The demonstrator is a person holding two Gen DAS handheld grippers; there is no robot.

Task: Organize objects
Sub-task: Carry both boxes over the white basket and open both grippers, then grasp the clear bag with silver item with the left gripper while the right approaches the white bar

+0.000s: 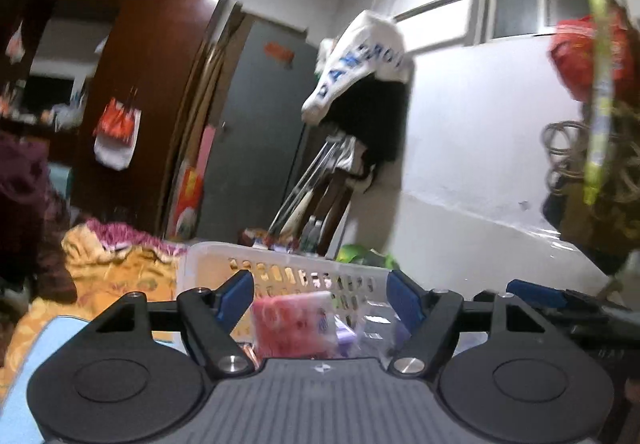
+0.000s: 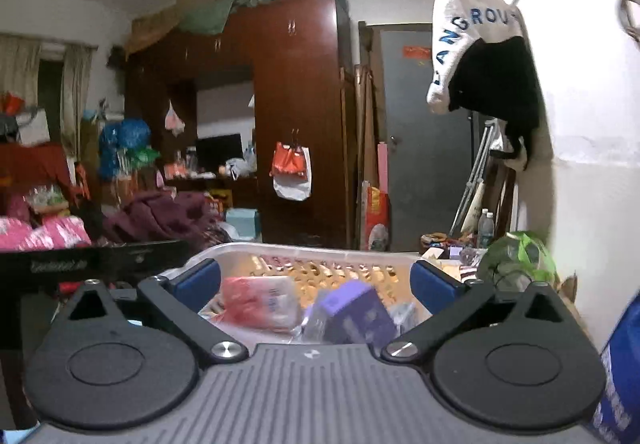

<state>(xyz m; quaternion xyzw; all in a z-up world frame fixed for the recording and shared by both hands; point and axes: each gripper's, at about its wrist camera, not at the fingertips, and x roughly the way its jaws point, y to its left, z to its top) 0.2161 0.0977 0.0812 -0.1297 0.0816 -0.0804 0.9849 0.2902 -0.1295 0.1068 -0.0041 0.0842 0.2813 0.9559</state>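
I have both grippers over the white basket (image 2: 320,250), jaws spread and nothing between them: left gripper (image 1: 320,294), right gripper (image 2: 316,280). The red packet (image 2: 256,302) and the purple box (image 2: 356,314) lie side by side inside the basket, apparently touching. My read is that this drop is done and the next item wants fetching. To do that well I'd lift clear of the rim before swinging away, keep the jaws wide, and avoid the hanging white bag (image 2: 468,40) on my right.
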